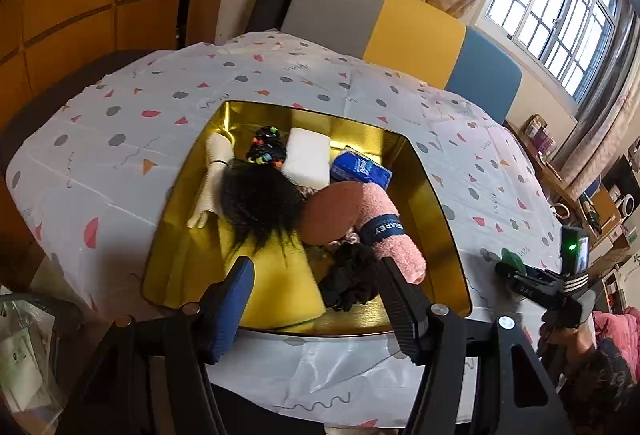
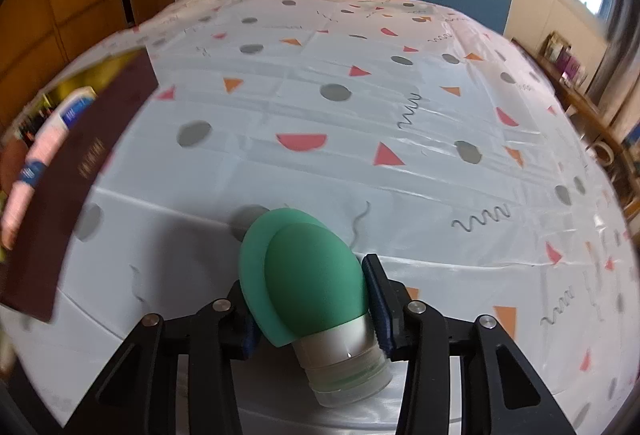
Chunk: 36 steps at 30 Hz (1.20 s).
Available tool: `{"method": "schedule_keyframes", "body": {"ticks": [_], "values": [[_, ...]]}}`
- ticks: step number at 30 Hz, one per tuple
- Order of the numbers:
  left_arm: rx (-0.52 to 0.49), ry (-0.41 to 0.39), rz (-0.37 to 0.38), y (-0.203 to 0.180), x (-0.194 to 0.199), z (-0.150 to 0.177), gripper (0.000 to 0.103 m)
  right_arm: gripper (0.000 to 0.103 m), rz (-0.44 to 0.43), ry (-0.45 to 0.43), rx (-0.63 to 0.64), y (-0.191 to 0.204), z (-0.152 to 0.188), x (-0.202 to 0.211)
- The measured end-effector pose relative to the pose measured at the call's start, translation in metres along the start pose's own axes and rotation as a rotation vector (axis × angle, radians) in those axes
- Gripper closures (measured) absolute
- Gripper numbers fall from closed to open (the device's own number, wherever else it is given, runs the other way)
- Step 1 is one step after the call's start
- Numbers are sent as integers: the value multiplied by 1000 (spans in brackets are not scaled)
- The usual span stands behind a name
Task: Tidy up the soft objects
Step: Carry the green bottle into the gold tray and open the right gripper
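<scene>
A gold-lined box (image 1: 432, 187) sits on the patterned tablecloth. It holds a yellow sponge (image 1: 276, 275), a black wig (image 1: 260, 199), a white glove (image 1: 214, 179), a white foam block (image 1: 306, 155), a blue tissue pack (image 1: 360, 169), a brown round pad (image 1: 330, 211), a pink rolled towel (image 1: 390, 231) and a black scrunchie (image 1: 352, 281). My left gripper (image 1: 316, 299) is open above the box's near edge. My right gripper (image 2: 310, 311) is shut on a green silicone bottle (image 2: 312, 283), held over the table right of the box; it also shows in the left wrist view (image 1: 516, 267).
The box's maroon outer wall (image 2: 80, 171) stands at the left of the right wrist view. A grey, yellow and blue chair back (image 1: 400, 31) is behind the table. Shelves with clutter (image 1: 592, 195) are at the right. The tablecloth (image 2: 360, 115) stretches ahead.
</scene>
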<state>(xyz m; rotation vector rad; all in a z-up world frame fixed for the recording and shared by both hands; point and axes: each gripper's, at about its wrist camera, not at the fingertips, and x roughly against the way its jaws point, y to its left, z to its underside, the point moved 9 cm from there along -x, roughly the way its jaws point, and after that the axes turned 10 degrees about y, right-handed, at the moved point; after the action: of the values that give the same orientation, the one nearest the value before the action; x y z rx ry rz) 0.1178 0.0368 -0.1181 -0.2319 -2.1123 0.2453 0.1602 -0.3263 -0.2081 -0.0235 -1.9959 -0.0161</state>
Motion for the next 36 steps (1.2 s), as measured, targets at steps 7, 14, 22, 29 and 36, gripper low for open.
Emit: {"method": "schedule_keyframes", "body": {"ticks": [7,14,22,29,36], "values": [[37,4,-2,12,-1,2,39,59,-98,-103,68,48,-35,48],[31,4,-7,13,1,3,39,59,-216,-162,248,157,-69,79],[29,4,-28,17,3,3,39,59,-251,-151,380,252,-104,71],[14,5,-51,19,3,5,39,59,-219,-88,393,279,-125,36],[8,19,-56,21,0,8,39,57,-192,-2,409,291,-122,1]]}}
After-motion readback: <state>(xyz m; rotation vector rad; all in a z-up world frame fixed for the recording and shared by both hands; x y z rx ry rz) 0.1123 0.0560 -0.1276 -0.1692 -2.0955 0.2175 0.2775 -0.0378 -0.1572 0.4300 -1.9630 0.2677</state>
